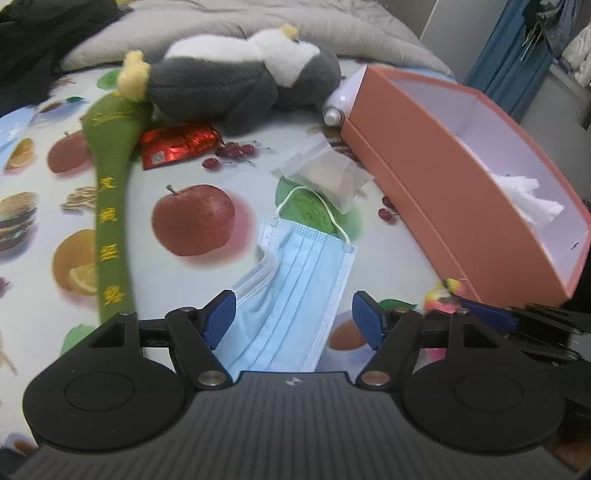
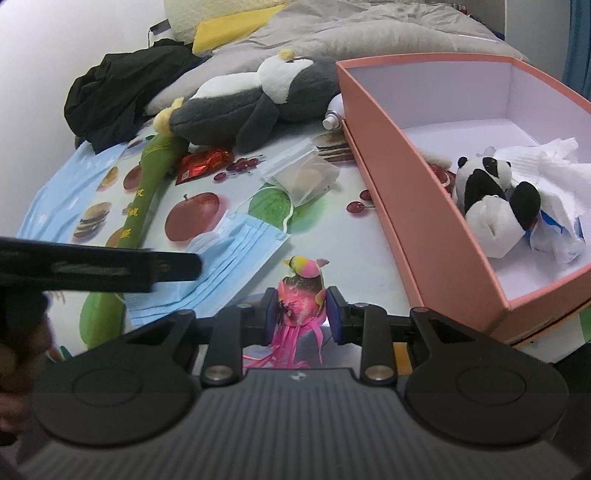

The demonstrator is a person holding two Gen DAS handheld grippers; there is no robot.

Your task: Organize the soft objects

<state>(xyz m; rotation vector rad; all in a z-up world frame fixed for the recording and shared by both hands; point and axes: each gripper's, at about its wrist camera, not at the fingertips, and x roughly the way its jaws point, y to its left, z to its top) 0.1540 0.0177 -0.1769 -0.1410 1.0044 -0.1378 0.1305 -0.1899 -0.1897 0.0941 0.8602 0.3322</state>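
Note:
My left gripper [image 1: 293,317] is open, its blue pads on either side of a blue face mask [image 1: 295,291] lying on the fruit-print cloth; the mask also shows in the right wrist view [image 2: 229,258]. My right gripper [image 2: 301,314] is shut on a small pink tasselled toy [image 2: 301,295], just left of the pink box [image 2: 406,206]. The box holds a panda plush [image 2: 487,206] and white tissue [image 2: 554,166]. A grey and white plush [image 1: 240,74] and a long green plush stick [image 1: 110,192] lie farther back.
A red foil packet [image 1: 173,146], a clear bag with a beige pad [image 1: 325,173] and a small white bottle [image 1: 334,110] lie on the cloth [image 1: 44,229]. Black clothing [image 2: 110,92] and a grey duvet [image 2: 351,29] lie behind.

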